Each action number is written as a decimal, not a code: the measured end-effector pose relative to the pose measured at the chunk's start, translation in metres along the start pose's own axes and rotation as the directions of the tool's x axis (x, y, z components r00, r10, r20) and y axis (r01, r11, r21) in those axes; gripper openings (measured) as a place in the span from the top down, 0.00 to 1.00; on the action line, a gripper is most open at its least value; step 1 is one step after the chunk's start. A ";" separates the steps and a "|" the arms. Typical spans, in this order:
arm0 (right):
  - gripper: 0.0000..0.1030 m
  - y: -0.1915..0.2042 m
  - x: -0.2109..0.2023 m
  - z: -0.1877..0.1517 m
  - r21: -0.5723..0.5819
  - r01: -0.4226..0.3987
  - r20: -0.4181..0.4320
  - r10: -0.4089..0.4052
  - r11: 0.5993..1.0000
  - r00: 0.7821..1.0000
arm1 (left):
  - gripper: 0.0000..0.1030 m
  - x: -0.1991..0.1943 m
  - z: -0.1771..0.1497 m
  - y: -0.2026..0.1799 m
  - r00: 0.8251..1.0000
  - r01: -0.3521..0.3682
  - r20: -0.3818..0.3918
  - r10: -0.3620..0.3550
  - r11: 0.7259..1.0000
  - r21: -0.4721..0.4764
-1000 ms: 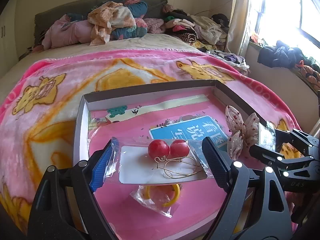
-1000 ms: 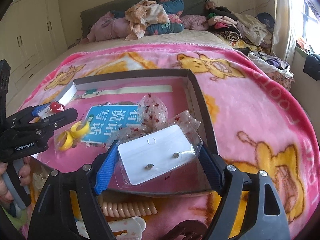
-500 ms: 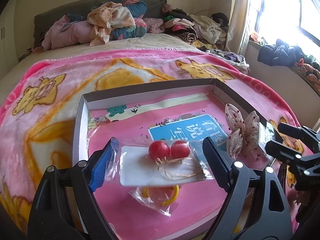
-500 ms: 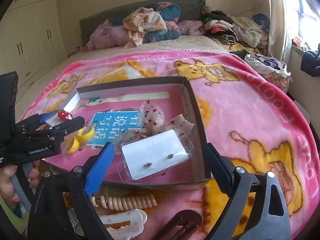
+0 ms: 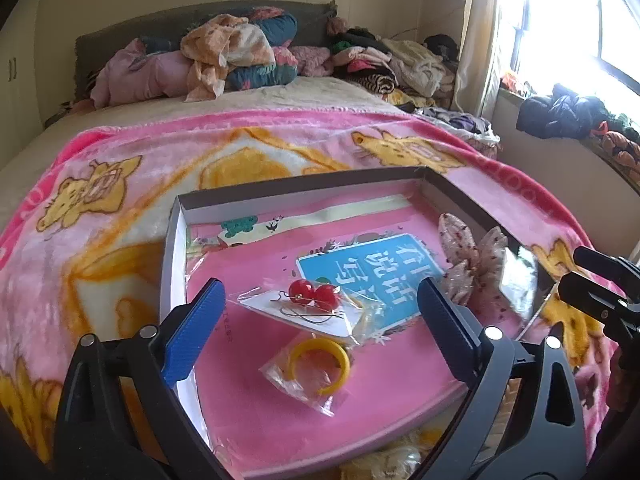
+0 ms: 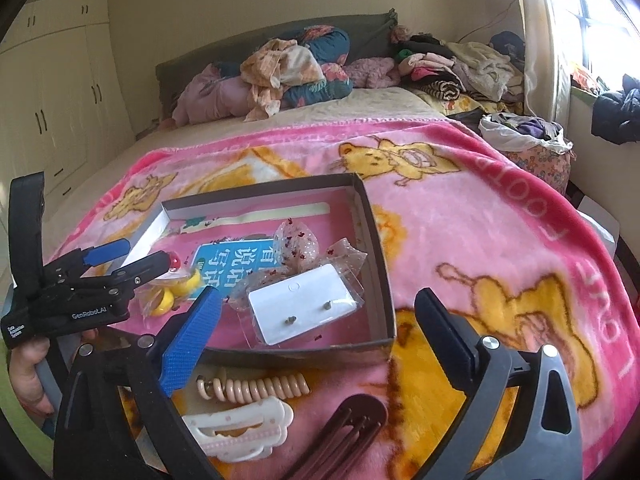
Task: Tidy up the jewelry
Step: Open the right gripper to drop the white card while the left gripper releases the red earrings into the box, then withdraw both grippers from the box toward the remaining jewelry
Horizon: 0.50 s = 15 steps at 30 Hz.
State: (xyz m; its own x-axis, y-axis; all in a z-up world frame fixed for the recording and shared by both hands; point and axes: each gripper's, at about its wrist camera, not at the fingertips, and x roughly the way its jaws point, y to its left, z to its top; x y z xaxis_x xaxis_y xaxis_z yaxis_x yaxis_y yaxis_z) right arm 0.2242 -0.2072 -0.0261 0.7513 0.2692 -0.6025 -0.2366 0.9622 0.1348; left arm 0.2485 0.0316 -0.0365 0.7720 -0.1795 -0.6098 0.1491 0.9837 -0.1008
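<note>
Fingers on both grippers, left gripper point(image 5: 318, 320) and right gripper point(image 6: 318, 322), have just been opening and are gaping empty; we're risking snagging loose packets inside the box point(image 6: 380, 248) while retreating.

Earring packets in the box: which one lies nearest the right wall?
The stud card, white with two small studs, beside the right wall. The red-ball pair and yellow hoops lie toward the left.

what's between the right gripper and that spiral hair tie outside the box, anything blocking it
Nothing visible. The spiral hair tie lies bare on the blanket just outside the box's near wall, below the open right gripper; the white clip sits beside it.
</note>
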 end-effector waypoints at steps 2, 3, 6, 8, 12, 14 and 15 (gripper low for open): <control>0.08 -0.002 -0.007 -0.001 0.008 -0.004 0.013 0.004 1.000 1.000 | 0.11 -0.006 0.000 -0.003 1.000 0.003 0.011 -0.003 1.000 -0.004; 0.08 -0.002 -0.010 -0.001 0.011 -0.003 0.017 0.003 1.000 1.000 | 0.11 -0.008 0.000 -0.004 1.000 0.006 0.015 -0.006 1.000 -0.005; 0.07 -0.004 -0.020 -0.002 0.019 -0.008 0.033 0.007 1.000 0.999 | 0.11 -0.018 -0.001 -0.007 1.000 0.012 0.029 -0.012 1.000 -0.007; 0.07 -0.003 -0.026 -0.003 0.023 -0.008 0.044 0.007 1.000 0.999 | 0.11 -0.025 -0.002 -0.010 0.999 0.016 0.037 -0.016 1.000 -0.006; 0.07 -0.003 -0.037 -0.006 0.028 -0.011 0.060 0.009 1.000 0.998 | 0.11 -0.037 -0.006 -0.017 0.998 0.021 0.053 -0.021 1.000 -0.008; 0.07 -0.002 -0.042 -0.008 0.029 -0.014 0.066 0.012 0.999 0.998 | 0.11 -0.044 -0.008 -0.020 0.998 0.026 0.059 -0.026 1.000 -0.011; 0.07 -0.002 -0.045 -0.009 0.028 -0.013 0.068 0.011 1.000 0.998 | 0.11 -0.046 -0.010 -0.021 0.998 0.028 0.062 -0.027 1.000 -0.011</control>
State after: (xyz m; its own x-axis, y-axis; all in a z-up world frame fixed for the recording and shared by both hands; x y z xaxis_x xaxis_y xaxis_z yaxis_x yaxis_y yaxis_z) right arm 0.1858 -0.2213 -0.0062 0.7889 0.2824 -0.5458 -0.2292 0.9593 0.1651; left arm 0.2037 0.0191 -0.0137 0.8044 -0.2069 -0.5569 0.1638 0.9783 -0.1269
